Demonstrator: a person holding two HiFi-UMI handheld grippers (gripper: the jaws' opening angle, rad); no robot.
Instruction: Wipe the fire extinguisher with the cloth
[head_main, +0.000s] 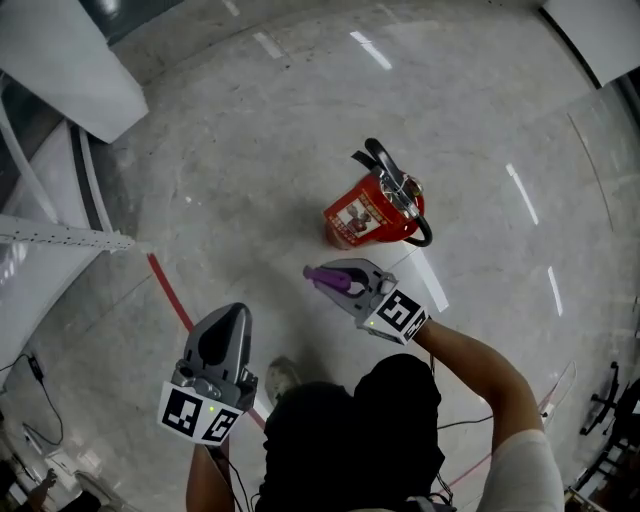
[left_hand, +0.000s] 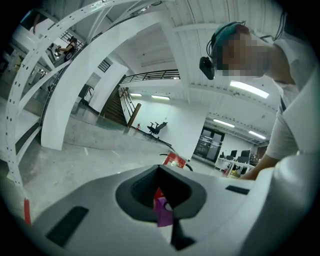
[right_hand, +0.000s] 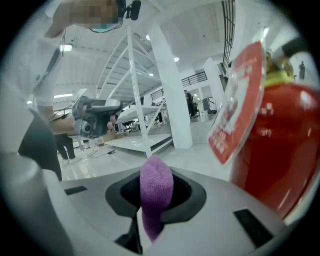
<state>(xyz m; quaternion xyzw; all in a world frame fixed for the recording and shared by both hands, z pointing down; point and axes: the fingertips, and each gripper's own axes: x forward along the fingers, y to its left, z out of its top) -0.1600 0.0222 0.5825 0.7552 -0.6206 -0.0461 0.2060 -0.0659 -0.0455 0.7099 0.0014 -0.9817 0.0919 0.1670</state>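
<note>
**Fire extinguisher (head_main: 372, 215) stands unwiped on the floor, cloth poised just short of it**

Standing on the pale floor (head_main: 250, 150), far of the person and slightly right, the red cylinder has its black handle (head_main: 392, 175) on top and its label (right_hand: 237, 105) facing the near left. The right gripper (head_main: 340, 282) is clamped on a folded purple cloth (right_hand: 156, 195), whose rounded end sticks out past the jaws. It hangs near the cylinder's near side, not touching. The left gripper (head_main: 222, 325) sits well back at the near left with its jaws drawn together. A small purple scrap shows in its notch, but I cannot tell if that lies between the jaws or beyond them.

The wipe looks not yet begun. To do it well, I would bring the protruding cloth end, not the jaws, against the red wall. Pressure should be light, so the cylinder does not tip or slide. Strokes should run top to bottom and work round the label and under the handle.
</note>
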